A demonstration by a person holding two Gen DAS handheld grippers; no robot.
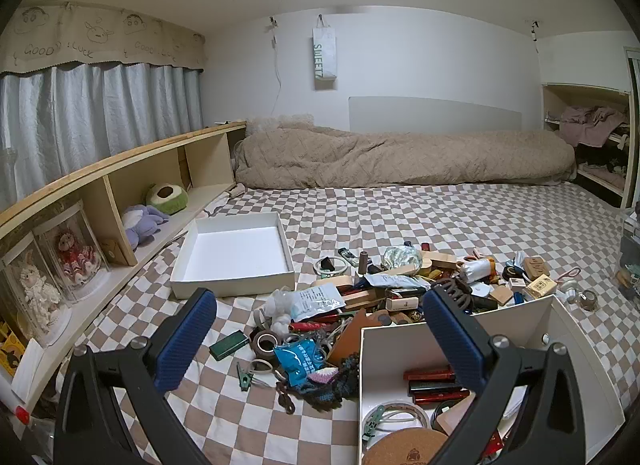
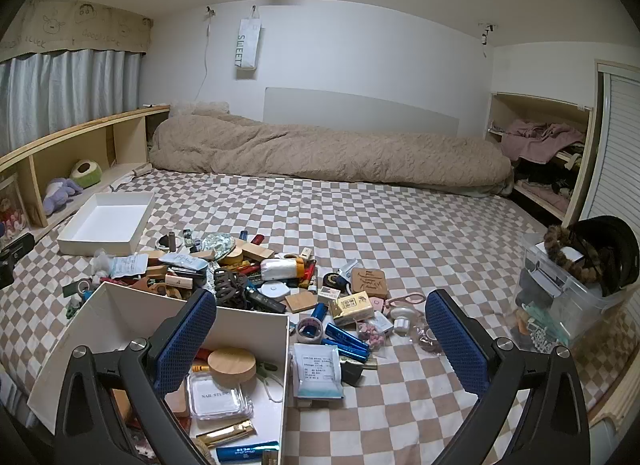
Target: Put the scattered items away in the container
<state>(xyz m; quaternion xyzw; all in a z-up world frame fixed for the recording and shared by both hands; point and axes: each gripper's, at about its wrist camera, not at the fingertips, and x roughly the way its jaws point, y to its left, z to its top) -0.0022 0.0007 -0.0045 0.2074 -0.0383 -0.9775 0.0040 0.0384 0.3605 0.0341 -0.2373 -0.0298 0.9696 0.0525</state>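
Both grippers, left [image 1: 318, 339] and right [image 2: 320, 339], hang spread and empty above the near white container [image 2: 256, 319], scattered pile [image 2: 240, 265] just beyond on the checked bedsheet [image 2: 400, 225].

1. Left wrist cam: we're low over the checkered bed [image 1: 400, 217], looking along the blue fingers [image 1: 188, 337] toward the far wall, white box [image 1: 568, 341] close at lower right.
2. Right wrist cam: same heading, sitting further right, so the box [image 2: 120, 305] lands lower left.
3. Both views share the clutter pile [image 1: 384, 289], the shallow tray [image 1: 236, 253] and the rolled duvet [image 1: 400, 153].
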